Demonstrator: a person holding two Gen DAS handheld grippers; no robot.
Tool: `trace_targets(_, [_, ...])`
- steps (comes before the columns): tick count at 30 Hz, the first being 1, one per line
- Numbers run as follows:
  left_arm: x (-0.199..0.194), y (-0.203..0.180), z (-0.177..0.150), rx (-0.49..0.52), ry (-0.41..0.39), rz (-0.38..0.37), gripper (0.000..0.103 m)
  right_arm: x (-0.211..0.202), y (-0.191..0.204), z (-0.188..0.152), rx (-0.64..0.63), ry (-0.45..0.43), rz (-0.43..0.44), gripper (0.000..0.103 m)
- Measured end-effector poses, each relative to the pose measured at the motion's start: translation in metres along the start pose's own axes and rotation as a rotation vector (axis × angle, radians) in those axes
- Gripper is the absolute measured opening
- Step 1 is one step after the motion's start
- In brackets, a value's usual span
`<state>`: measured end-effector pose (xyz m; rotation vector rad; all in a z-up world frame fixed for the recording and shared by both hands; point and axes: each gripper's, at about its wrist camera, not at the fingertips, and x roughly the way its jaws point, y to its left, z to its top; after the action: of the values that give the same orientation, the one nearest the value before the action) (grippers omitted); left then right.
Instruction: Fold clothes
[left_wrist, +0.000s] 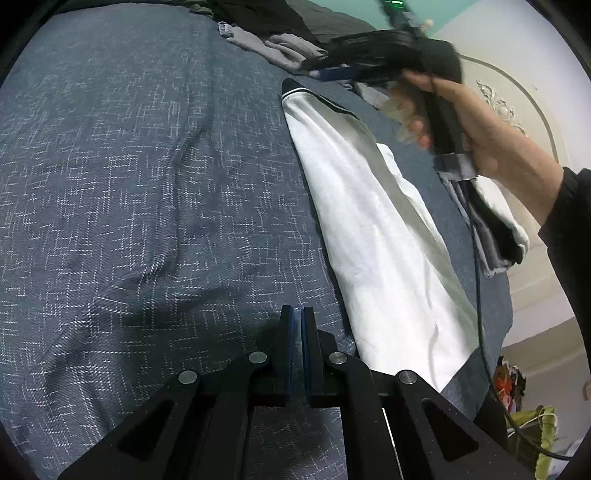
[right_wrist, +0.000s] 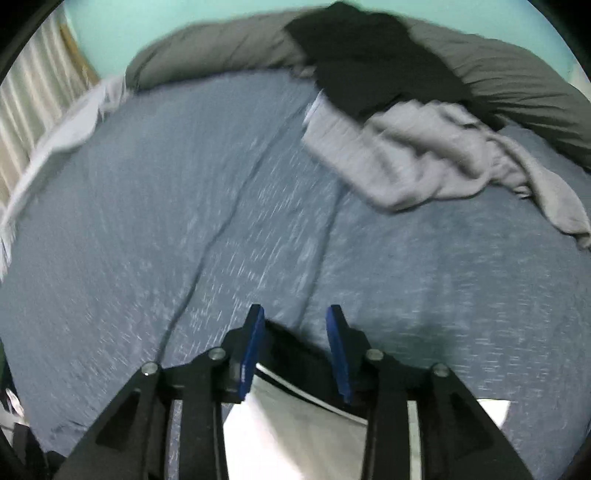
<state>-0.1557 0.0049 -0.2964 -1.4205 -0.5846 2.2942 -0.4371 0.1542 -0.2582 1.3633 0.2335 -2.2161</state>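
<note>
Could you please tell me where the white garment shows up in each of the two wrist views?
Left wrist: the white garment runs diagonally right of centre, from upper middle to lower right, on the blue bedspread.
Right wrist: only a part shows at the bottom centre, beneath the gripper's frame.
Shared landmark: the grey garment.

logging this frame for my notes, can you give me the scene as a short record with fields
surface: bed with blue patterned cover
white garment: folded into a long strip, lying flat on the cover, dark trim at the far end
grey garment: crumpled, unfolded, at the far side of the bed
black garment: heaped beyond the grey one, against a grey duvet
left gripper: shut, empty, over the cover beside the white garment
right gripper: open, empty, held by a hand; view is motion-blurred
</note>
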Motion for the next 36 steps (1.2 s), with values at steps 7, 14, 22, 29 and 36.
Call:
trace_targets(7, [0.002, -0.005, -0.003, 0.013, 0.001, -0.005, 0.004, -0.040, -0.050, -0.026, 0.072, -0.042, 0.008, 0.040])
trace_targets(14, [0.008, 0.000, -0.002, 0.023, 0.002, -0.004, 0.004, -0.038, -0.080, -0.080, 0.108, 0.014, 0.017, 0.040])
trace_targets(22, [0.014, 0.003, 0.000, 0.021, 0.008, 0.003, 0.005, -0.022, -0.085, -0.108, 0.085, 0.047, 0.023, 0.033])
trace_targets(29, [0.009, 0.004, -0.004, 0.022, 0.010, 0.006, 0.005, -0.016, -0.077, -0.115, 0.013, 0.052, -0.002, 0.001])
trace_targets(36, [0.011, 0.007, -0.002, 0.020, 0.012, 0.007, 0.005, -0.021, -0.067, -0.108, -0.030, 0.018, -0.020, 0.000])
